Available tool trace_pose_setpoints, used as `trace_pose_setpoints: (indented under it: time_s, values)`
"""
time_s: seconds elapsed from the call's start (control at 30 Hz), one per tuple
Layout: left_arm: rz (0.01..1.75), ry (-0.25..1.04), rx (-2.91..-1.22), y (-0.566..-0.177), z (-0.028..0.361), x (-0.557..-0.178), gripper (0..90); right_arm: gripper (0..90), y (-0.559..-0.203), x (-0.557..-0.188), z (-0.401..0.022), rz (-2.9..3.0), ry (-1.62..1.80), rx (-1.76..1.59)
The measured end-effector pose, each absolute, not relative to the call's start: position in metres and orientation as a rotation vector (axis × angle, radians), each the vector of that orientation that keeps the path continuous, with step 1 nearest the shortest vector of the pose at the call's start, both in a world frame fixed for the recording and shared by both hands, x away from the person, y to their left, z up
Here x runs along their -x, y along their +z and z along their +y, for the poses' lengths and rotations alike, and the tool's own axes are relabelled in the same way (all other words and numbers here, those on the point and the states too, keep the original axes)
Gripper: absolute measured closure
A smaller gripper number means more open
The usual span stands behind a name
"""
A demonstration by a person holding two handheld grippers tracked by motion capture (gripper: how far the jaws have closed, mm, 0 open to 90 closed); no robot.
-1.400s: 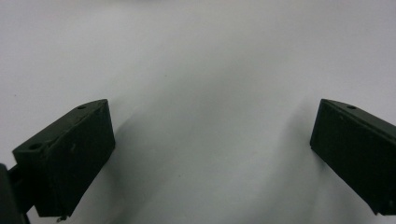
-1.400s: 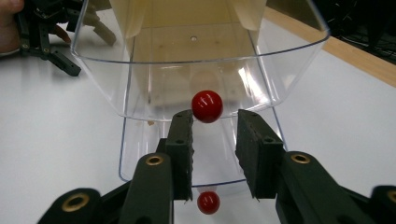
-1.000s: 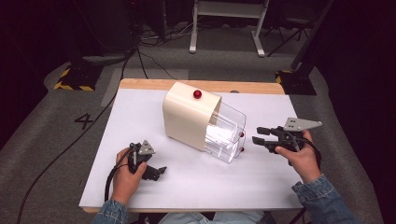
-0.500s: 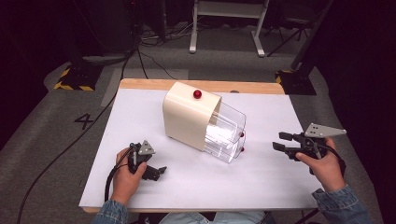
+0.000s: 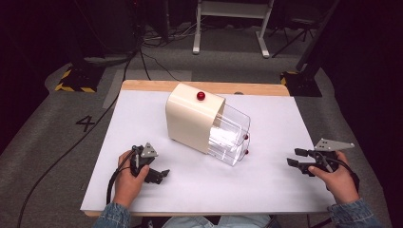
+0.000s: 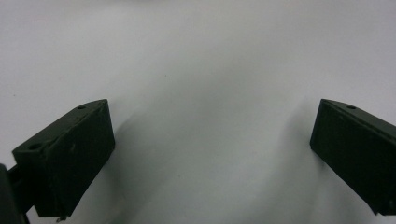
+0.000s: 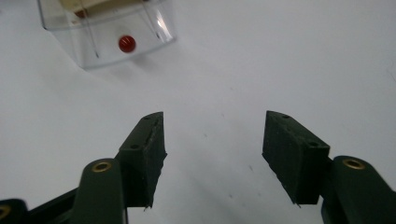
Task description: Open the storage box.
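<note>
While well apart from the drawer box (image 5: 204, 124), at its four o'clock after backing off: right gripper (image 5: 298, 163) released, empty. Left gripper (image 5: 160, 175) unmoved at seven o'clock, jaws released. Probably finished or resetting.

Cream box (image 5: 194, 118), red knob (image 5: 201, 96), white table (image 5: 266, 185), black fingers (image 7: 144, 154).

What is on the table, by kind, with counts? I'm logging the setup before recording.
Cream drawer unit: 1
Clear drawers, pulled out: 2
Red knobs: 3 visible
Handheld grippers: 2, left gripper and right gripper, both open
Total: 8
</note>
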State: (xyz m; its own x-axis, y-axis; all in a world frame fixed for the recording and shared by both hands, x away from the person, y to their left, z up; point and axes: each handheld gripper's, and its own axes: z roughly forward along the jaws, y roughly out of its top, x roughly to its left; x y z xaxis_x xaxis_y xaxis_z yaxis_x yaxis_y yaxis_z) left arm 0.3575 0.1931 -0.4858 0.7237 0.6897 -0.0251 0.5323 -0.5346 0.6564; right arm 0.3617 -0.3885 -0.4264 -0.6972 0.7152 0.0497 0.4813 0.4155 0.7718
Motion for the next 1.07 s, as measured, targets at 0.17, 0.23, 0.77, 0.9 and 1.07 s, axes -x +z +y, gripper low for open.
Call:
trace_pose_setpoints:
  time_s: [0.17, 0.23, 0.77, 0.9, 1.07]
  values:
    - [0.923, 0.310, -2.268, -0.486, 0.193, -0.357, 0.0, 38.3, -0.445, -0.363, -0.397, 2.388, 1.059, -1.067]
    - [0.921, 0.313, -2.270, -0.486, 0.193, -0.357, 0.0, 37.9, -0.453, -0.363, -0.399, 2.390, 1.024, -1.068]
    - [0.922, 0.311, -2.269, -0.486, 0.193, -0.358, 0.0, 28.6, -0.480, -0.362, -0.401, 2.332, 1.016, -1.098]
    - [0.924, 0.309, -2.267, -0.486, 0.193, -0.357, 0.0, 7.9, -0.482, -0.367, -0.401, 2.283, 0.947, -1.205]
    - [0.921, 0.312, -2.267, -0.486, 0.193, -0.357, 0.0, 8.2, -0.482, -0.366, -0.403, 2.274, 0.965, -1.209]
